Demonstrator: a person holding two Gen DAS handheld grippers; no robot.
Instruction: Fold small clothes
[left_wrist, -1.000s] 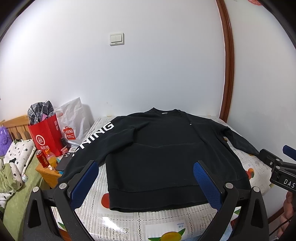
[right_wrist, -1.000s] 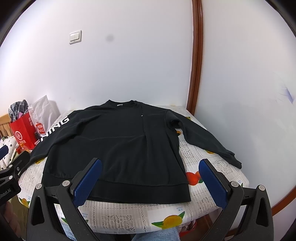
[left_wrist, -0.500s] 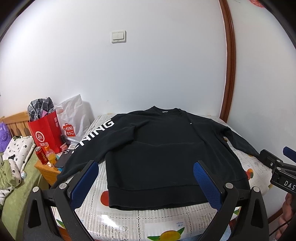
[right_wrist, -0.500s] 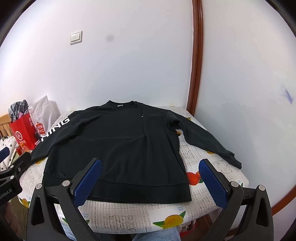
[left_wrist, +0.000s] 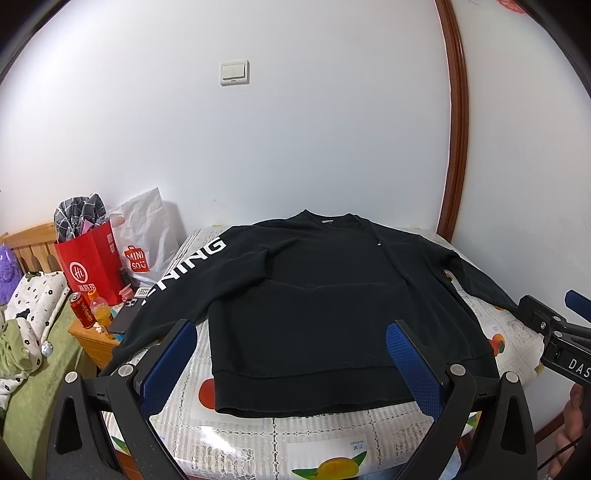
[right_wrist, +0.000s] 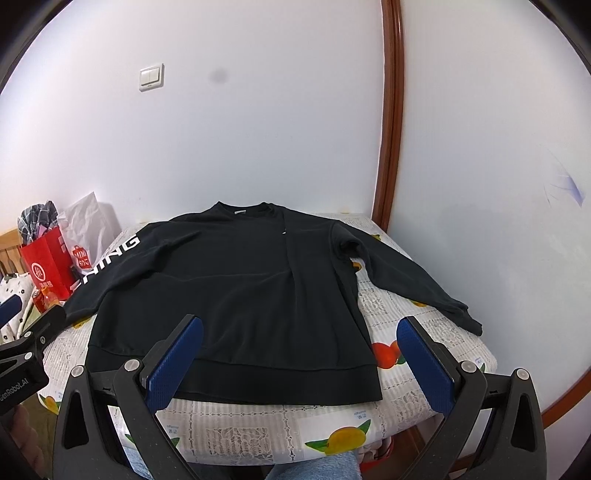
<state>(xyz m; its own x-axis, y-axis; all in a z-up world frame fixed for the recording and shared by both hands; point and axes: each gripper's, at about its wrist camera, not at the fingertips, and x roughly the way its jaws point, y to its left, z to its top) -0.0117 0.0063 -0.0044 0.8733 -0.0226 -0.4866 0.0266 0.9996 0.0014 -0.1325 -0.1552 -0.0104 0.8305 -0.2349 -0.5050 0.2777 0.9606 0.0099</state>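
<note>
A black long-sleeved sweatshirt (left_wrist: 317, 291) lies flat, face up, on a table with a fruit-print cloth (left_wrist: 258, 439), collar toward the wall, hem nearest me. Its left sleeve with white lettering (left_wrist: 184, 273) hangs off the left edge; the right sleeve (right_wrist: 410, 277) lies spread toward the right edge. It also shows in the right wrist view (right_wrist: 236, 291). My left gripper (left_wrist: 291, 362) is open and empty, held in front of the hem. My right gripper (right_wrist: 299, 354) is open and empty, in front of the hem's right part.
A red paper bag (left_wrist: 92, 258) and a white Miniso bag (left_wrist: 144, 236) stand left of the table. A wooden nightstand (left_wrist: 92, 332) holds a can, a bottle and a phone. A bed with green bedding (left_wrist: 22, 350) lies far left. The wall is close behind the table.
Both grippers have stayed open. The left wrist view has shifted slightly, so the room's left side sits a little lower. The sweatshirt has not moved.
</note>
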